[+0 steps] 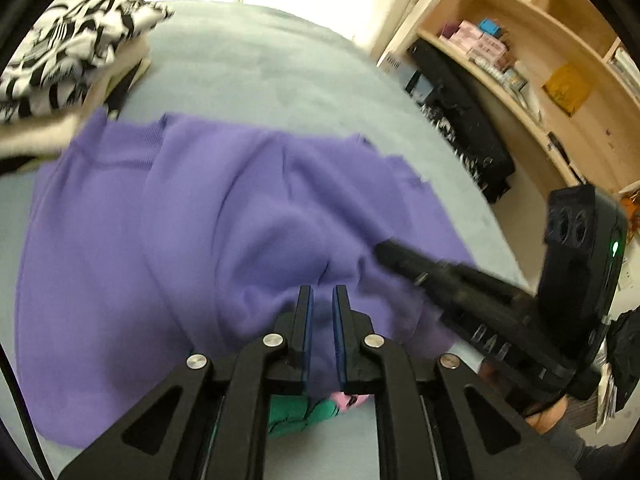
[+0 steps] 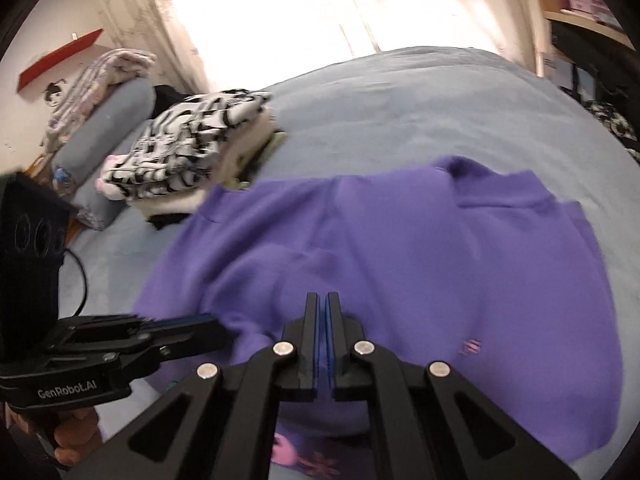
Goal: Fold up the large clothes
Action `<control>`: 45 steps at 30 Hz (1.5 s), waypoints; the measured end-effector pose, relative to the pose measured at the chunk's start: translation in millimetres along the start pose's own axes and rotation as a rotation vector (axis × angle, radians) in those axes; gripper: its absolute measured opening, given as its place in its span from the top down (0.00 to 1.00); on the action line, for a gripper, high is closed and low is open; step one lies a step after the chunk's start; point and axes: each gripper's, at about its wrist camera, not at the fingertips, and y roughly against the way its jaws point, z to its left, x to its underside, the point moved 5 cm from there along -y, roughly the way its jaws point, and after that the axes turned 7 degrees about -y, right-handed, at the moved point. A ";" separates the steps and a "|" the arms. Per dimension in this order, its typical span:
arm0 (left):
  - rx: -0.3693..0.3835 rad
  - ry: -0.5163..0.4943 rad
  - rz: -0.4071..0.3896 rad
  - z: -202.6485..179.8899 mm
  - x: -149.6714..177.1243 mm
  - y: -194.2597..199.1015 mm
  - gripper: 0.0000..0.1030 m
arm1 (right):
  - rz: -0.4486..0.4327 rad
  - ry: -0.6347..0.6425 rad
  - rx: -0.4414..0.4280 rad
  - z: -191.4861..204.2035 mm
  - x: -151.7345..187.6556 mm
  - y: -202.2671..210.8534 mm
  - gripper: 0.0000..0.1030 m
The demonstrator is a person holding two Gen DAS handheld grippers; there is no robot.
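"GenRobot.AI" lettering marks the left claw [image 2: 216, 330]; both it and the right claw [image 2: 323, 340] pinch the purple sweater [image 2: 400, 248].

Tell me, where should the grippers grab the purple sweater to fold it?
Probably the near hem of the purple sweater, coming from the near side. That edge lies closest and bunches up, and both the left gripper and the right gripper already pinch it there. The collar lies far away.
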 end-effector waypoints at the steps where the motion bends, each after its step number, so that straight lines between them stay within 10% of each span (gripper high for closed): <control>1: -0.005 -0.003 -0.013 0.3 -5.6 -1.0 0.93 | 0.004 0.001 -0.019 4.1 -1.9 -3.6 0.98; 9: -0.059 0.070 -0.015 36.8 -42.0 -44.4 0.93 | 0.033 0.018 -0.021 12.4 -23.5 -49.3 0.97; 15: -0.113 0.113 -0.008 72.5 -37.9 -62.9 0.99 | -0.015 -0.019 0.169 -44.1 -40.3 -63.4 1.00; 18: -0.078 0.143 -0.025 79.3 -36.0 -61.5 0.99 | -0.016 -0.126 0.059 -70.4 -41.8 -57.1 1.00; 45: -0.189 0.122 -0.087 50.9 -23.4 6.5 0.89 | -0.079 -0.261 0.214 -70.8 -20.5 22.9 0.98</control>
